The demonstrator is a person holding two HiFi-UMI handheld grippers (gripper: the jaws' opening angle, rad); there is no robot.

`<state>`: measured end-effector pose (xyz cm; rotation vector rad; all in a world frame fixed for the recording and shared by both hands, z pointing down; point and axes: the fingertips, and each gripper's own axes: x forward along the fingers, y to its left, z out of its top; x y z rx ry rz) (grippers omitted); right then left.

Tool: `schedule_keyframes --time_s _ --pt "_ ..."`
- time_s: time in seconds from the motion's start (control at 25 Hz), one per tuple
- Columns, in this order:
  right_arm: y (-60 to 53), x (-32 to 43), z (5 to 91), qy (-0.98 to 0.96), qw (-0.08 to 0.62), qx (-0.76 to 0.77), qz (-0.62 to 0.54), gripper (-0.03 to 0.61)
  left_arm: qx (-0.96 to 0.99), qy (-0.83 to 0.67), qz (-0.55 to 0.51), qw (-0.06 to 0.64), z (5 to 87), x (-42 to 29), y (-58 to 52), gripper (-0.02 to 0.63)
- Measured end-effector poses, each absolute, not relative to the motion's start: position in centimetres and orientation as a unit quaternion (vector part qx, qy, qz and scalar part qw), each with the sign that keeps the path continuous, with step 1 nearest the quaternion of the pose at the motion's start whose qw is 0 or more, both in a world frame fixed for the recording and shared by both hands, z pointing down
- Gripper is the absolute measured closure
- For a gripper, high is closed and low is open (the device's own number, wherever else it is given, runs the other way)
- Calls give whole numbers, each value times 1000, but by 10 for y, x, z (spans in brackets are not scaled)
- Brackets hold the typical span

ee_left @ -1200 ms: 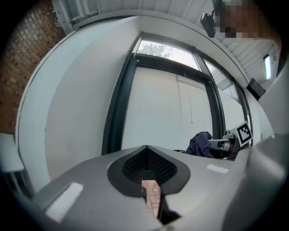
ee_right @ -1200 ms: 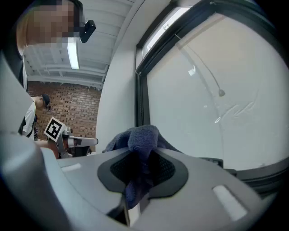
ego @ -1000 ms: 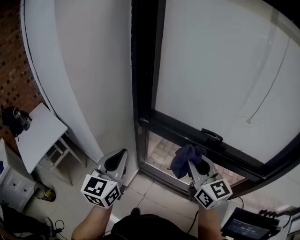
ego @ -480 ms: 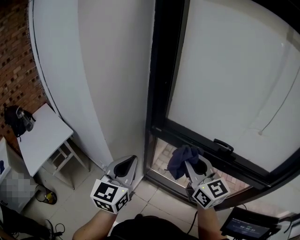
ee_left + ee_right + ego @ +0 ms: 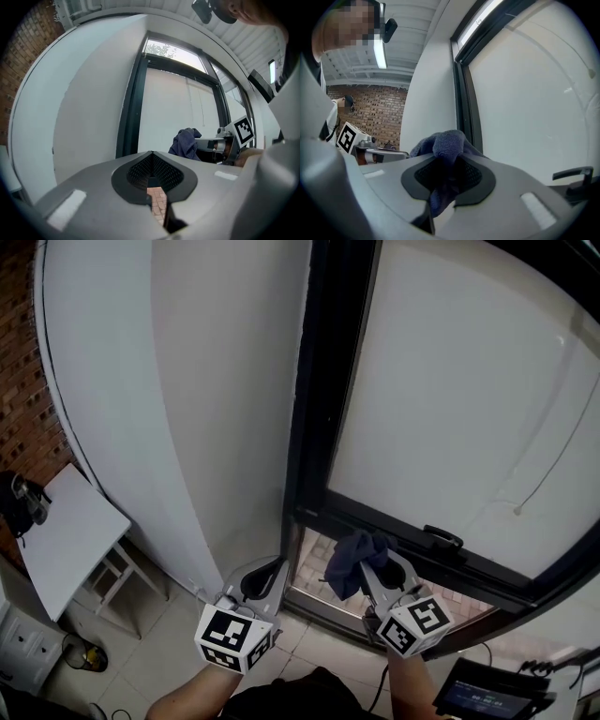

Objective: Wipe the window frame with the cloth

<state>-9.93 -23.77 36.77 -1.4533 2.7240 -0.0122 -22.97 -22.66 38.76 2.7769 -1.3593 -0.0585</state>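
A dark blue cloth [image 5: 352, 561] is bunched in my right gripper [image 5: 373, 570], which is shut on it; the right gripper view shows the cloth [image 5: 443, 149] pinched between the jaws. It hangs just below the black window frame [image 5: 314, 409], near the frame's lower rail [image 5: 412, 545] and handle [image 5: 441, 538]. My left gripper [image 5: 267, 577] is to the left, near the white wall, shut with nothing in it. From the left gripper view, the cloth [image 5: 186, 143] and the frame's upright [image 5: 131, 105] lie ahead.
A curved white wall [image 5: 178, 399] stands left of the frame. A white table [image 5: 61, 535] sits at the lower left over a tiled floor [image 5: 159, 652]. Brick wall [image 5: 14, 381] at far left. A dark device [image 5: 487, 697] lies at the bottom right.
Both grippers have moved closer to the window's lower left corner, the right one carrying the cloth. The view has shifted, so the frame now sits more to the centre.
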Motion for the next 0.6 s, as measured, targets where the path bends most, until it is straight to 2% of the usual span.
schedule_keyframes --time_s 0.28,0.6 --pt "-270 -112 336 893 43 -449 10 511 893 -448 -44 7 348 -221 -262 620" --pt "-306 -121 247 903 66 -419 70 510 883 -455 -110 -38 247 -213 -296 620"
